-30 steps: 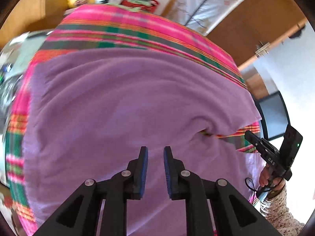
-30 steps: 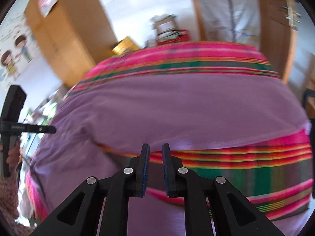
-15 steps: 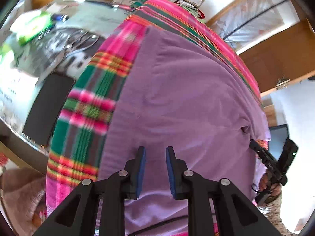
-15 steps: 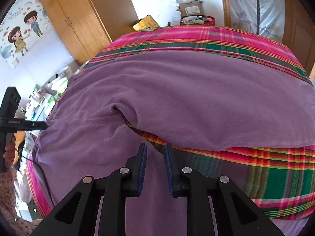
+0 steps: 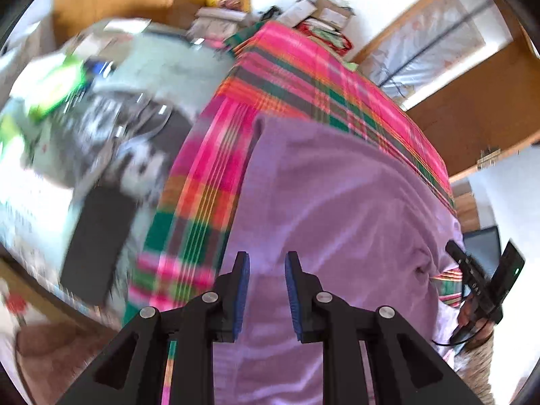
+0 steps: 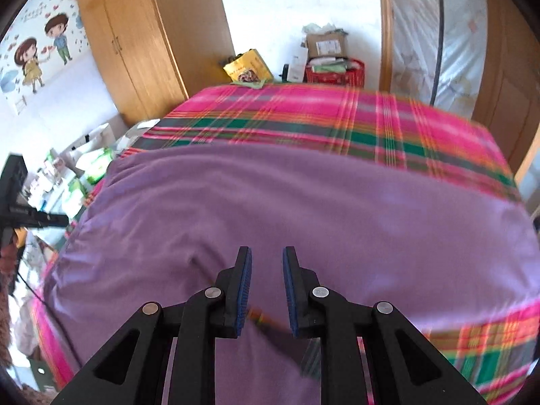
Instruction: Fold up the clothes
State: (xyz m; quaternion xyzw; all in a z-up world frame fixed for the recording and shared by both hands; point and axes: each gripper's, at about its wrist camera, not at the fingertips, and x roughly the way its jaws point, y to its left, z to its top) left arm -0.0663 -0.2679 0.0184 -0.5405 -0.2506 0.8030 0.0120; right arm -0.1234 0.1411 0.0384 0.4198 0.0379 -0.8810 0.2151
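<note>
The large lilac soft-knit garment [image 6: 303, 209] lies spread over most of the bed, on the pink, green and orange plaid bedspread [image 6: 303, 111]. Its left margin runs just inside the bed's left edge, its far hem sits well short of the far edge, and a band of plaid shows at the near right corner. Whether this broad flat shape is a garment laid open or one already doubled over, the views do not settle.

The left gripper [image 5: 264, 292] hovers above the cloth near the left edge, its blue-padded fingers parted with nothing between them. The right gripper [image 6: 266, 290] hangs over the near edge, likewise parted and empty — a notch of plaid shows just beneath it where the lilac cloth splits.

To fold well, each gripper would best pinch a true edge or corner rather than the flat middle, taking every layer at once and lifting both sides evenly, so the soft knit does not sag or drag crooked.

Left of the bed stands a cluttered side surface with white and green packets [image 6: 84, 168], close enough to catch a swung hem. Beyond the far edge sit a yellow bag [image 6: 248, 65] and a red crate [image 6: 337, 71], well clear.
</note>
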